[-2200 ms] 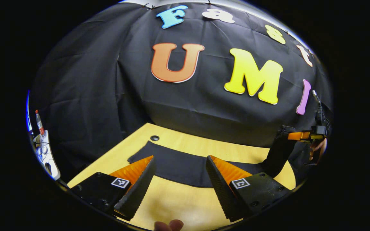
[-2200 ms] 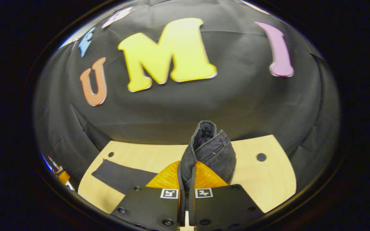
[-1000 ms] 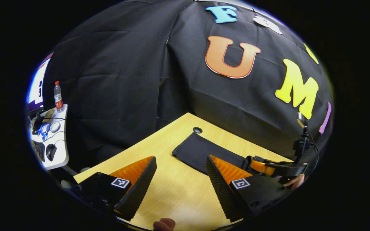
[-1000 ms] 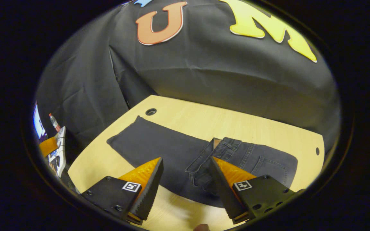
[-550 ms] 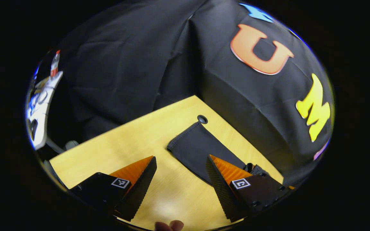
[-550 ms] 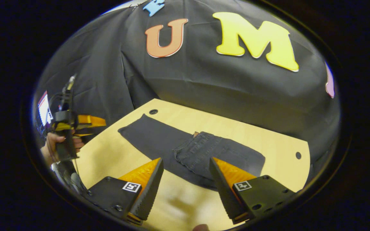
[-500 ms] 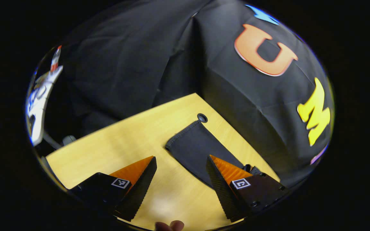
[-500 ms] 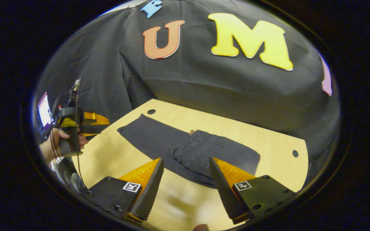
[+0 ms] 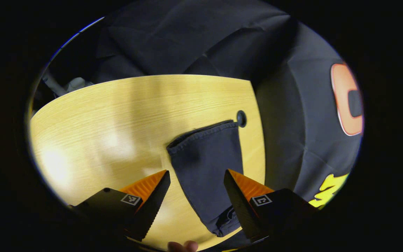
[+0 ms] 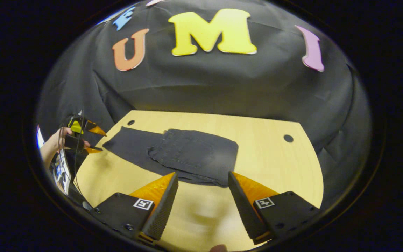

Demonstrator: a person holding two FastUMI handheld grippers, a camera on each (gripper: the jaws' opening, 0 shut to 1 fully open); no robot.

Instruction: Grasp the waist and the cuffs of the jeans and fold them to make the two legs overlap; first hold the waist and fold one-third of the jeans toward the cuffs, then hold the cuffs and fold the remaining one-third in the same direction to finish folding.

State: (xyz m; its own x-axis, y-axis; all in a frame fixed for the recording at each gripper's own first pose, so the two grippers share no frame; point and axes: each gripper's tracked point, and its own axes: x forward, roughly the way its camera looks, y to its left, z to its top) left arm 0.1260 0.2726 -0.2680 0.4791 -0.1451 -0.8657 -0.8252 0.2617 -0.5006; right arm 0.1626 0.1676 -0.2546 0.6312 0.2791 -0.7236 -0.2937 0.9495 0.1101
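Nearest to us in the left gripper view, our left hand-held gripper (image 9: 196, 178) is spread wide with nothing between its fingers, hovering above the bench (image 9: 117, 115). Just beyond its fingertips lie the cuffs (image 9: 205, 134) of the jeans (image 9: 208, 168), flat on the wood. The leg runs straight away from the gripper toward the hem, so the long axis of the garment lines up with the gripper's own pointing direction, and the hem edge lies across it near a round hole (image 9: 241, 118) in the bench.

In the right gripper view, our right hand-held gripper (image 10: 203, 183) is likewise wide apart and empty, held back from the near edge of the jeans (image 10: 173, 152). Past it, the waist (image 10: 194, 148) third lies folded over the legs, pocket side up, and the single-layer leg section stretches off leftward to the cuffs (image 10: 117, 140). Farther still on that side, the left hand-held gripper (image 10: 91, 140) and the hand (image 10: 56, 141) holding it sit just beside the cuff end.

We judge the waist fold done and the cuff fold next. The left gripper is clearly the nearer one; it must drop onto the hem and carry it back along the leg toward the folded waist.
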